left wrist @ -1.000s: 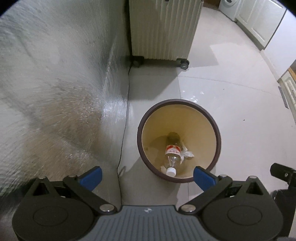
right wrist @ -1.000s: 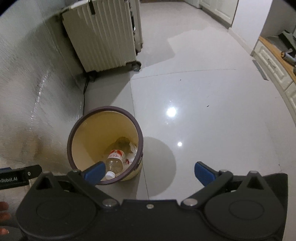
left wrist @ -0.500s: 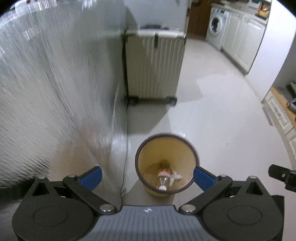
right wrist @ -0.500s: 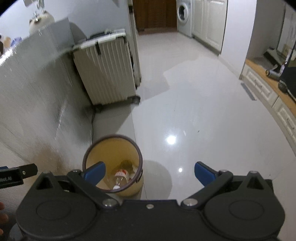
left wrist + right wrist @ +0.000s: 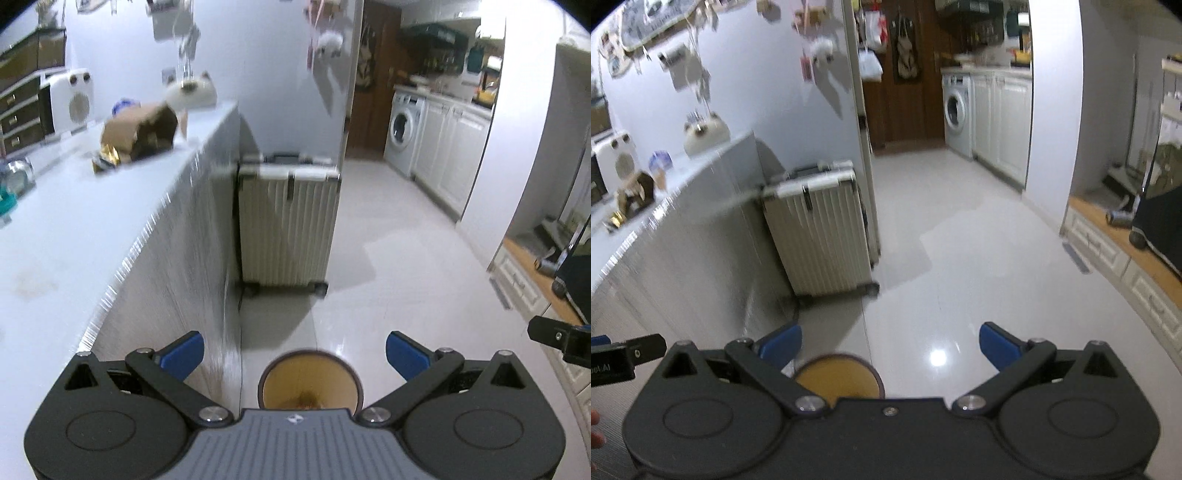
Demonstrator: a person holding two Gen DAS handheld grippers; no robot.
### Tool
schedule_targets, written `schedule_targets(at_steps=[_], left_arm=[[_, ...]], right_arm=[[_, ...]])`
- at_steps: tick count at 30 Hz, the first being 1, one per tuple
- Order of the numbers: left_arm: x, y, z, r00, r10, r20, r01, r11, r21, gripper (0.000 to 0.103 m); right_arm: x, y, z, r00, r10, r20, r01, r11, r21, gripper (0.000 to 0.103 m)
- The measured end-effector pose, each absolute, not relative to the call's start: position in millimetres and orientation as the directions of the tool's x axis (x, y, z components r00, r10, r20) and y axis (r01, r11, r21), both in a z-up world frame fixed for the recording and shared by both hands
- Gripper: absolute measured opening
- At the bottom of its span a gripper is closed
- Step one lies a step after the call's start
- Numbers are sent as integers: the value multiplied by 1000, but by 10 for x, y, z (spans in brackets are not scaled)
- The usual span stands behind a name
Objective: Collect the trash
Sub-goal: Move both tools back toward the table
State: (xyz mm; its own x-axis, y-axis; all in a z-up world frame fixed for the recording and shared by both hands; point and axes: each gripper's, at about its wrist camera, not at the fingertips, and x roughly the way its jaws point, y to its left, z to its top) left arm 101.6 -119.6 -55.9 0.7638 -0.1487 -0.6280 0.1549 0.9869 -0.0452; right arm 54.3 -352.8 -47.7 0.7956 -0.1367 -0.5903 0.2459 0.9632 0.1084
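A round bin (image 5: 309, 380) with a dark rim and yellow inside stands on the floor beside the counter, low in both wrist views (image 5: 837, 380); its contents are hidden. My left gripper (image 5: 295, 350) is open and empty, high above the bin. Open and empty too, my right gripper (image 5: 891, 345) hangs above the floor just right of the bin. On the white counter (image 5: 66, 236) lie a torn brown paper bag (image 5: 142, 131) and a gold wrapper (image 5: 105, 159) at the far left, seen small in the right wrist view as the bag (image 5: 635, 192).
A cream ribbed suitcase (image 5: 286, 225) on wheels stands against the counter's end. A washing machine (image 5: 400, 133) and white cabinets (image 5: 452, 151) line the far right. Glossy floor (image 5: 960, 266) lies open to the right. A white appliance (image 5: 72, 99) and other items sit on the counter.
Both grippers have risen and tilted up from the bin; the bin shrank to the bottom edge and the counter top and kitchen came into view. Both stayed open.
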Motion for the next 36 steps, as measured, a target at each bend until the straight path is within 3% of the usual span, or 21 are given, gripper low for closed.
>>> schedule_targets(at_steps=[9,20,26,33,36], left_arm=[[731,-885,139,863,-134,-488,124,991,-53,103],[684,-80,541,915,-57,-399,59,998,-7,103],[761,513,661,923,-21,-385,32,999,23,103],[969,1289,684,910,14,-414,-3,1000,26,103],[1099,1605,631,895,27,-445,-23,1000,14,103]], right_arm=[[390,-3284,33,878,-99,-469,181,974,134,103],[525,-2714,327,947,45,-318,12,984,176,103],[697,-2266,396,945,97,-313,-60,990,126,103],[836,-1642,425,922,260,-288,-225,963,150,103],[919,-1316,393,874,336,-350,-304,942,144,103]])
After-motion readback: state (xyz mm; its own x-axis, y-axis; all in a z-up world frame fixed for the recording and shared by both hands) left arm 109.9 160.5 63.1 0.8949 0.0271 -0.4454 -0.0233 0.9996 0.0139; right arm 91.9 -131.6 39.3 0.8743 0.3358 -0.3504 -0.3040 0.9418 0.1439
